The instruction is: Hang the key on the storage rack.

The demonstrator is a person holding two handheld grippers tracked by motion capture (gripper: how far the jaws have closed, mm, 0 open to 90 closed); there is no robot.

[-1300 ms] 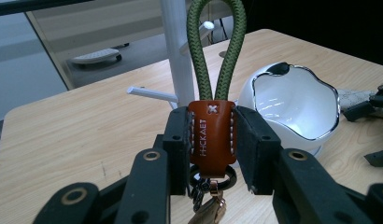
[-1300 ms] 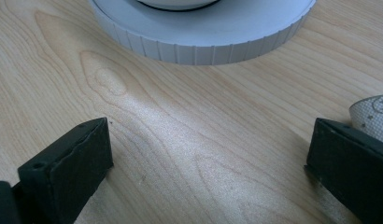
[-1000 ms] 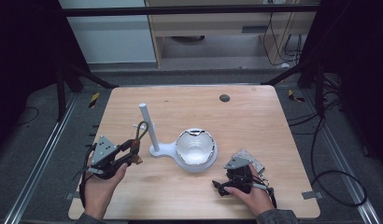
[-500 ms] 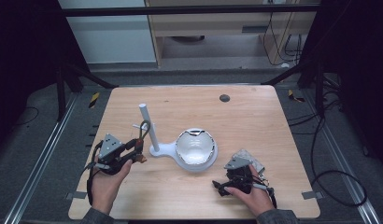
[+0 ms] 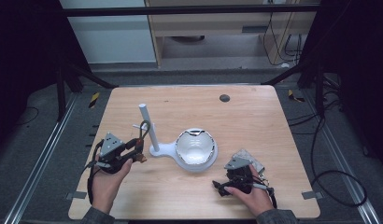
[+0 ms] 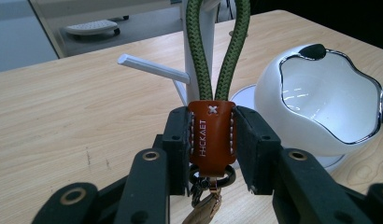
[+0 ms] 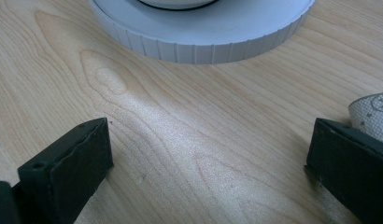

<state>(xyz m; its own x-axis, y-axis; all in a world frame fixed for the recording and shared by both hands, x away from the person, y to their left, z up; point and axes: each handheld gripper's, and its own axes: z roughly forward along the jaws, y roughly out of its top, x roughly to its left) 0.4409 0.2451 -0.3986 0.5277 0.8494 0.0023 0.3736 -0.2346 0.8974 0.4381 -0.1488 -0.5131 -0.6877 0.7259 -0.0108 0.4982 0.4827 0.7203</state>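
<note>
Near the worktop's left edge, the left gripper (image 6: 211,154) clamps the orange leather tab (image 6: 211,135) of a key strap, its green cord loop (image 6: 217,51) upright before the white stand (image 5: 149,128). To hook it well, I'd lift the loop over the peg (image 6: 152,68) squarely. The right gripper (image 7: 208,163) rests wide open, empty, near the front-right corner.

Green cord-loop keychain (image 6: 212,135) with orange leather tab, upright beside the white stand (image 5: 148,127).
</note>
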